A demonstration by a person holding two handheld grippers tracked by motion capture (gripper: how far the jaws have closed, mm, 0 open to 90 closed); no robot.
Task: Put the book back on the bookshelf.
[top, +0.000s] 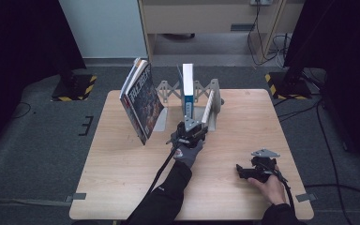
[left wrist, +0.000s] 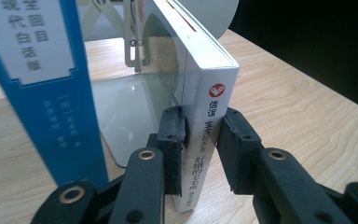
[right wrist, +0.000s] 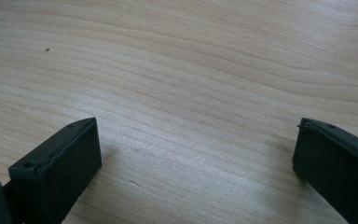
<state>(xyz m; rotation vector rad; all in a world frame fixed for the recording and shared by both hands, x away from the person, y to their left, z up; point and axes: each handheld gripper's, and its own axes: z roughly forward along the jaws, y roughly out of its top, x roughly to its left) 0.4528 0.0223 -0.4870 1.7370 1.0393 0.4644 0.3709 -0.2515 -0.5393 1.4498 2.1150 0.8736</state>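
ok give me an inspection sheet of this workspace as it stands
surface: light wooden table, bare grain under the right jaws
job's things: white book on a metal book stand; blue-spined book upright beside it; dark-covered book leaning at the stand's left end
clutter: nothing seen
grippers: left hand-held gripper clamped on the white book's spine; right hand-held gripper open, resting on the table
cables: black cable along the left forearm; more on the floor at right
surroundings: grey carpet, dark curtains, wooden furniture behind

Reads "信谊" under a red logo on the white book's spine (left wrist: 207,135); Chinese characters, "代", "自", on the blue book's label (left wrist: 30,42).
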